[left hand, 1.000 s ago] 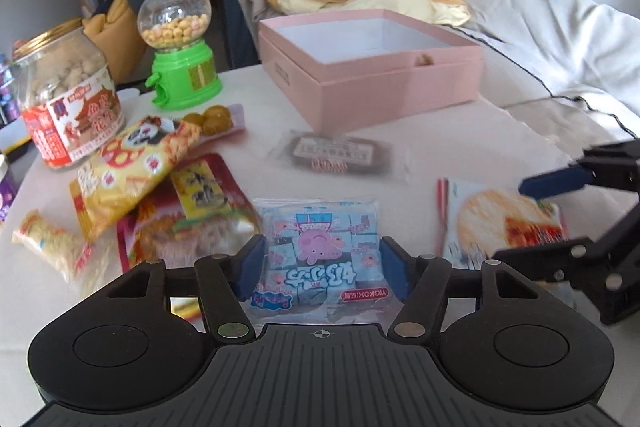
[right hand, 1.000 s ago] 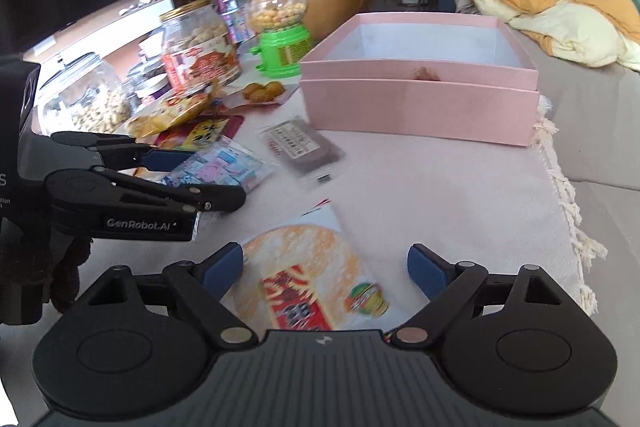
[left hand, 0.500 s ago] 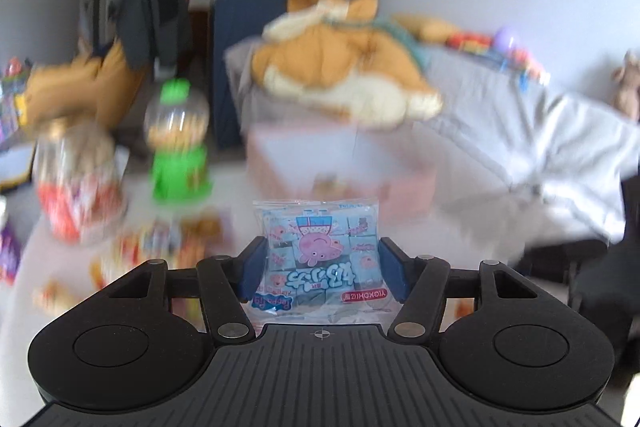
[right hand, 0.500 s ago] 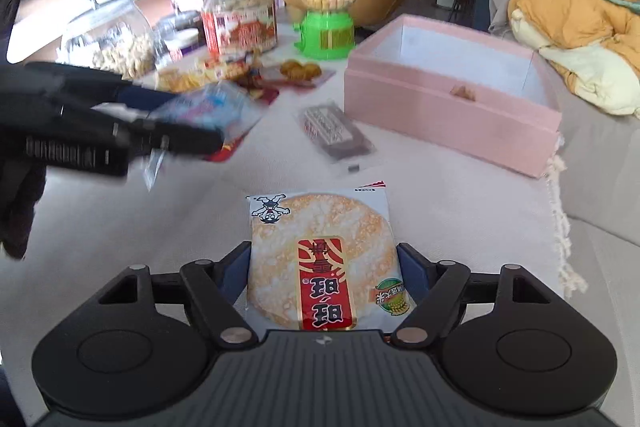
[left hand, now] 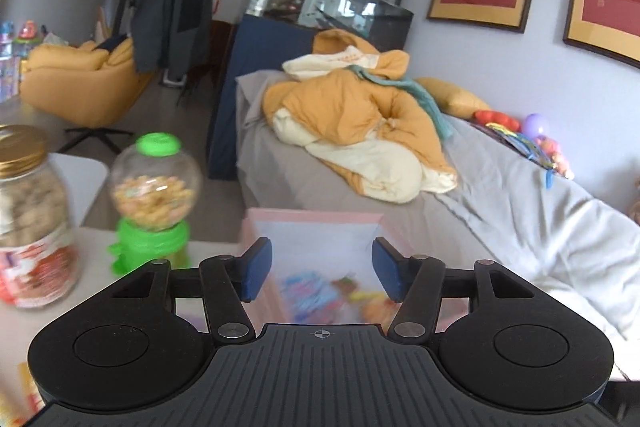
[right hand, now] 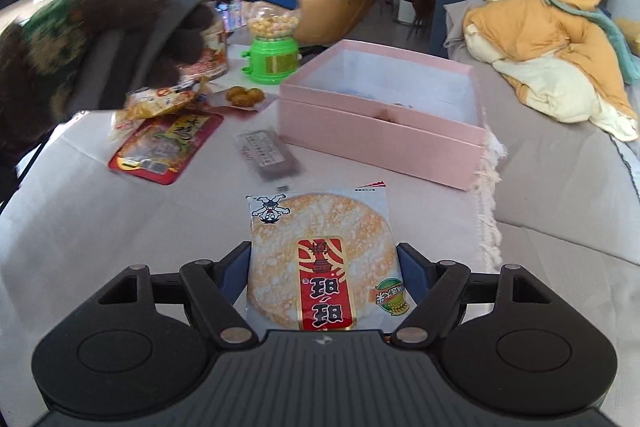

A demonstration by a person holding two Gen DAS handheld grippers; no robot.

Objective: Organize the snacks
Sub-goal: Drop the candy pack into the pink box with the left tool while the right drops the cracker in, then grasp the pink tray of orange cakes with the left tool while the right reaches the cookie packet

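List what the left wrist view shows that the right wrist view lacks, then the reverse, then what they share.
Left wrist only: the purple ball among the toys on the sofa.
Right wrist only: the rice cracker pack, the red snack pack and the dark bar pack on the table.
Both: the pink box, the green candy dispenser and the orange quilt.

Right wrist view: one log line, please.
right claw: jaws just closed, gripping rice cracker packet | pink box: open, beyond it
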